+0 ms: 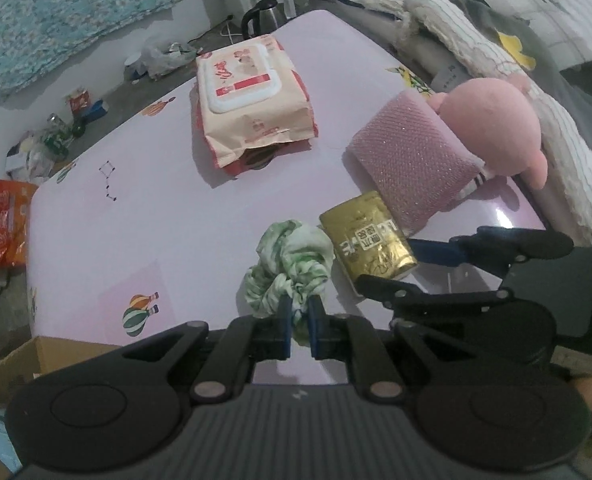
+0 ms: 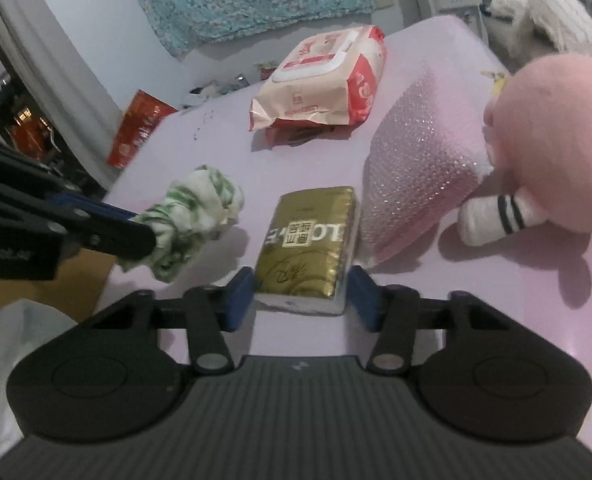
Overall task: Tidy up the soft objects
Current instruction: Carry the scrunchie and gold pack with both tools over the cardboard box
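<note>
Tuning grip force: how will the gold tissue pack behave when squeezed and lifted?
The gold tissue pack probably gives under pressure, since it looks soft-filled. Its glossy wrapper may be slippery. Flat and boxy on the table, it's unlikely to roll.

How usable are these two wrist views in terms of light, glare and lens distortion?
Left wrist view: dim and soft, strong fisheye bending of the pale pink table, a small glare streak near its right edge. Right wrist view: equally dim, the round pink plush toy looks soft, and the gold foil tissue pack reflects mildly.
</note>
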Tool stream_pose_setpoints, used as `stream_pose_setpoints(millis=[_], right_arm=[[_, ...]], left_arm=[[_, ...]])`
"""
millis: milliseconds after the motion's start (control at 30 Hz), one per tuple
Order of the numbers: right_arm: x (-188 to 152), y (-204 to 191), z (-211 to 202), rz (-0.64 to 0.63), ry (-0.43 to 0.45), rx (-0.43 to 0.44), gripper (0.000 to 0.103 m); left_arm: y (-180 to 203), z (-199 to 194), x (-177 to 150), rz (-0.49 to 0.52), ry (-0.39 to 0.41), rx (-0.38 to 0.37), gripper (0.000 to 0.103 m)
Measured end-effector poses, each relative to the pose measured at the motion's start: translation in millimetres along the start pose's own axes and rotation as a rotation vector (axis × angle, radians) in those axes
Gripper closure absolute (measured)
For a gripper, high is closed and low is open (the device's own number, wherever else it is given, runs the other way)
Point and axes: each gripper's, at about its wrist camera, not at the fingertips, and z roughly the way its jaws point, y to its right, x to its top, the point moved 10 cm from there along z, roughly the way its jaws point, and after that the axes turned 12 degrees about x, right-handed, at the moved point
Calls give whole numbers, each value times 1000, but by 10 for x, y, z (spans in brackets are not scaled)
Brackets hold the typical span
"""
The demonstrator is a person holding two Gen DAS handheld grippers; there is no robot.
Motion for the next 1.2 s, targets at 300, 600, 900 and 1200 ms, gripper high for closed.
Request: stream_pose_setpoints(millis=[300,600,900,1200], right_arm=[[-237,54,-375,162,39,54,67],[-559,-154,-1153,278,174,135,67],[-458,-893,-1916,183,288,238,67],[-388,-1896,-2006,82,246,432,67]], left_arm=[[-211,-435,-50,-102,66,-72,94],[-484,-1305,-306,-195,202,-144,94],[-998,-2080,-883,-334,327,-173,94],[-1629,-2393,-1632,-495,381,-122,94]])
